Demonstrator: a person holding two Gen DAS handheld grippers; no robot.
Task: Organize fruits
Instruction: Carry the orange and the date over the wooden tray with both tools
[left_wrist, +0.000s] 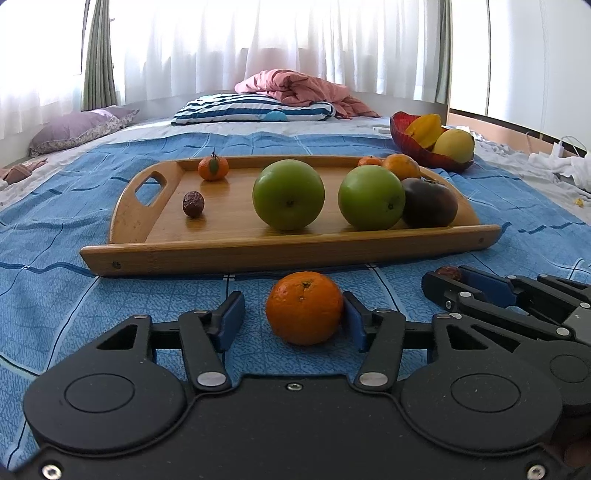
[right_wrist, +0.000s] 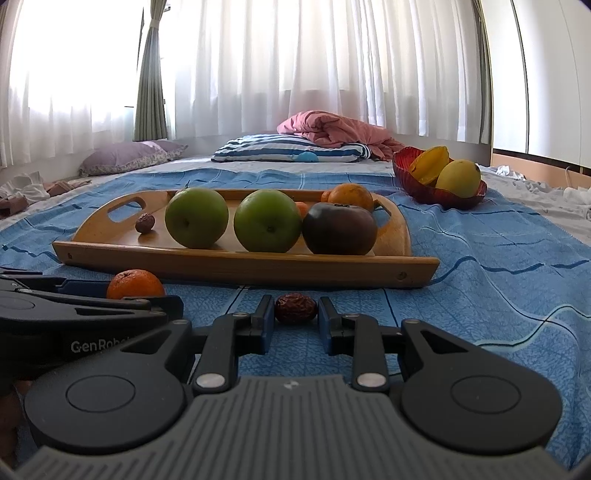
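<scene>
An orange (left_wrist: 303, 307) lies on the blue bed cover just in front of the wooden tray (left_wrist: 280, 252). My left gripper (left_wrist: 291, 314) is open around it; the right pad touches the orange and the left pad stands apart from it. To the right, a small brown date (right_wrist: 295, 313) sits on the cover with my right gripper (right_wrist: 295, 317) shut on it, both pads against its ends. The tray (right_wrist: 240, 266) carries two green apples (left_wrist: 289, 194) (left_wrist: 371, 197), a dark round fruit (left_wrist: 430, 202), a few small oranges (left_wrist: 213, 168) and another date (left_wrist: 193, 204).
A red bowl (left_wrist: 424, 153) with a starfruit and a yellow mango stands behind the tray's right end. Pillows and a pink blanket (left_wrist: 303, 90) lie at the head of the bed. The two grippers sit close side by side in front of the tray.
</scene>
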